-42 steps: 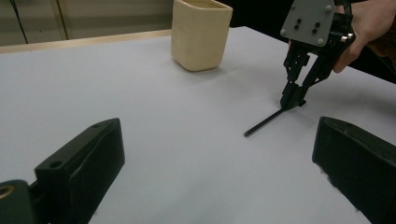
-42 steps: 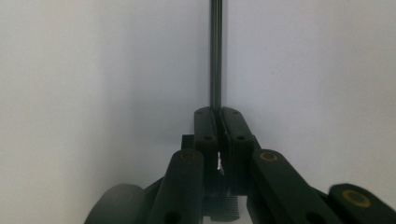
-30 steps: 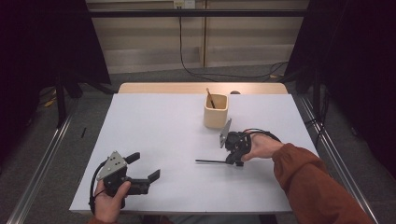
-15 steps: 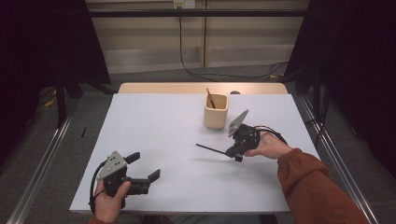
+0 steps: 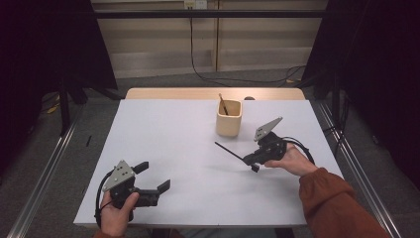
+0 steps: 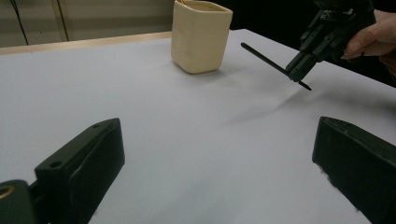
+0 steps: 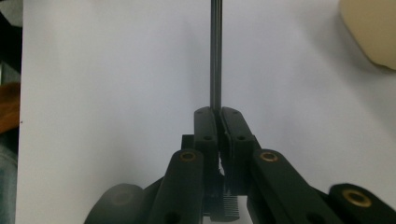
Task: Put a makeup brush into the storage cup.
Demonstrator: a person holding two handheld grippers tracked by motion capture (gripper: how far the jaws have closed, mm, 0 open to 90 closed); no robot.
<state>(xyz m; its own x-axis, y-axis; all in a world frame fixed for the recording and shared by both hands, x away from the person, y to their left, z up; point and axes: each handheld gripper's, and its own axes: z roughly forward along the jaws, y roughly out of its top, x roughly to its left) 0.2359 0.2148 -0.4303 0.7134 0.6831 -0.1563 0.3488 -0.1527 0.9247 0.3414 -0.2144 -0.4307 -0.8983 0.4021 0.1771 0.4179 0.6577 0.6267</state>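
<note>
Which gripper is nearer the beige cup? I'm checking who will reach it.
Right. The right gripper sits just beside the beige cup; the left gripper rests at the table's near edge.

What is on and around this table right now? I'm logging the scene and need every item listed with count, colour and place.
table: one, white top with a wooden far edge, centre.
cup: one, cream, far middle of the table.
brown stick: one, leaning inside the cup.
black stick: one, clamped in the right gripper, raised off the table, pointing left of the cup.
cables: black, on the floor behind the table.
left gripper: black, jaws open, near left edge, holding nothing.
right gripper: black, shut on the black stick.
</note>
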